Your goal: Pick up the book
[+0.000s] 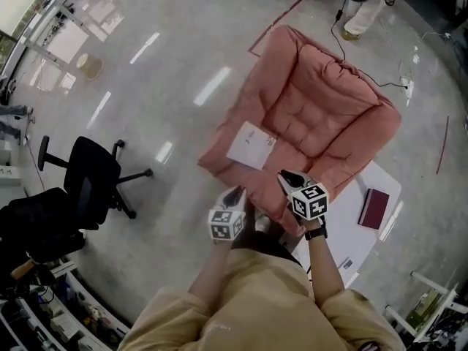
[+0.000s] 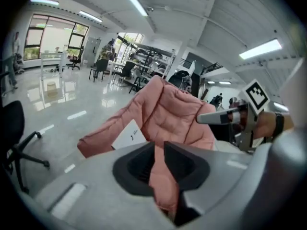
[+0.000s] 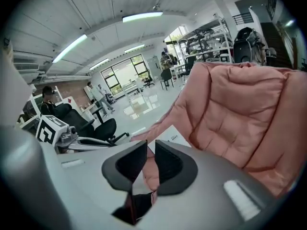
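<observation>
Left tongs [image 2: 159,148] first: the jaws are only a crack apart, a thin slit between the black pads. Nothing is in there and they touch nothing. All I see through the slit is the pink padding of the armchair [image 1: 322,108] further on.

The white book [image 1: 251,145] lies flat on the front edge of the armchair's seat. That puts it ahead of the left tongs and a bit toward the right tongs' side, clearly apart from the tips. In the left gripper view it sits just above and left of the pads.

Right tongs [image 3: 150,148] are the same story: the jaws stand slightly apart, empty and in contact with nothing, with pink cushion showing through the gap. From here the white book is ahead and off toward the left tongs' side, near but not touching.

Out past the right tongs' outer side there's a white table [image 1: 347,218] with a dark red book [image 1: 374,208] lying on it, well apart from both tongs.

As for writing, the white book has a small patch of dark print on its cover, but it's too small for me to read in any view. The cubes on the tongs only carry black-and-white square patterns.
</observation>
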Demonstrator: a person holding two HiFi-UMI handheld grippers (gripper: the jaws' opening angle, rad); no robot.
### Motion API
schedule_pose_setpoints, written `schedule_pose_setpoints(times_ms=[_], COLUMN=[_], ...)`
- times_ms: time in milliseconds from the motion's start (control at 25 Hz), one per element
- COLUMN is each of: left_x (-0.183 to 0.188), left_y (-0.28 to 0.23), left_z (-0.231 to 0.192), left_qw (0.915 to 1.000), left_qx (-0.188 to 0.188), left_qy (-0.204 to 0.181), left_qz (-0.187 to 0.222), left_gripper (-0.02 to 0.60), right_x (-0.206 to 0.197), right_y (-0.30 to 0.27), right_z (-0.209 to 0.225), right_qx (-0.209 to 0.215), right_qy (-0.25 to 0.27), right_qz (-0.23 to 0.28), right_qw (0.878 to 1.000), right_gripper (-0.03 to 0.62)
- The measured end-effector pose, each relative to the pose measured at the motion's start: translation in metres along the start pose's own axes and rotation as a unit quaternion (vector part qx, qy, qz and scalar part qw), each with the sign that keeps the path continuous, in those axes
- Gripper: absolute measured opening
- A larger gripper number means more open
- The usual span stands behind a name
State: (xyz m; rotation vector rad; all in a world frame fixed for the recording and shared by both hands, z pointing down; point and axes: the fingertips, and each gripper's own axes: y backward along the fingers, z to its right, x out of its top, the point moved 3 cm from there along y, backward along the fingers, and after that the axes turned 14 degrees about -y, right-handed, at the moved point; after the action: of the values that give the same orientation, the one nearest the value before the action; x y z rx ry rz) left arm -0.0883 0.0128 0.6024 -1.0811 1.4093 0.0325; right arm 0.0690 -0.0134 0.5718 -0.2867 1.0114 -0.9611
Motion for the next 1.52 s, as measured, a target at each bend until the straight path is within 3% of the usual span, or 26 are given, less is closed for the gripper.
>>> schedule_pose_setpoints(times_ms=[240, 640, 840, 1040, 1160, 1520], left_x=[-0.031, -0.096, -0.135, -0.160, -0.171, -0.198], left_y=[-0.048, -0.126, -0.163, -0.197, -0.220, -0.249], left_z=[-0.050, -0.099, -0.123, -0.132, -0.134, -0.149], left_qw=[0.9951, 0.9749, 0.9610, 0.9541, 0.9547, 0.9582], left_qx=[-0.004, -0.020, -0.009, -0.006, -0.013, 0.008], left_qy=[0.088, 0.211, 0.269, 0.294, 0.293, 0.282], left_qz=[-0.044, -0.069, -0.064, -0.056, -0.050, -0.046], left_gripper=[0.106, 0.202, 0.279, 0.299, 0.305, 0.308], right_x=[0.005, -0.008, -0.009, -0.004, -0.001, -0.021], right_y=[-0.072, -0.177, -0.222, -0.263, -0.286, -0.333], right_z=[0.016, 0.082, 0.117, 0.152, 0.166, 0.186], right_qx=[0.032, 0.036, 0.040, 0.070, 0.089, 0.131], right_qy=[0.031, 0.044, 0.084, 0.103, 0.134, 0.252], right_qz=[-0.078, -0.177, -0.190, -0.207, -0.222, -0.295], right_qw=[0.996, 0.983, 0.977, 0.970, 0.962, 0.913], right_gripper=[0.089, 0.213, 0.236, 0.327, 0.367, 0.466])
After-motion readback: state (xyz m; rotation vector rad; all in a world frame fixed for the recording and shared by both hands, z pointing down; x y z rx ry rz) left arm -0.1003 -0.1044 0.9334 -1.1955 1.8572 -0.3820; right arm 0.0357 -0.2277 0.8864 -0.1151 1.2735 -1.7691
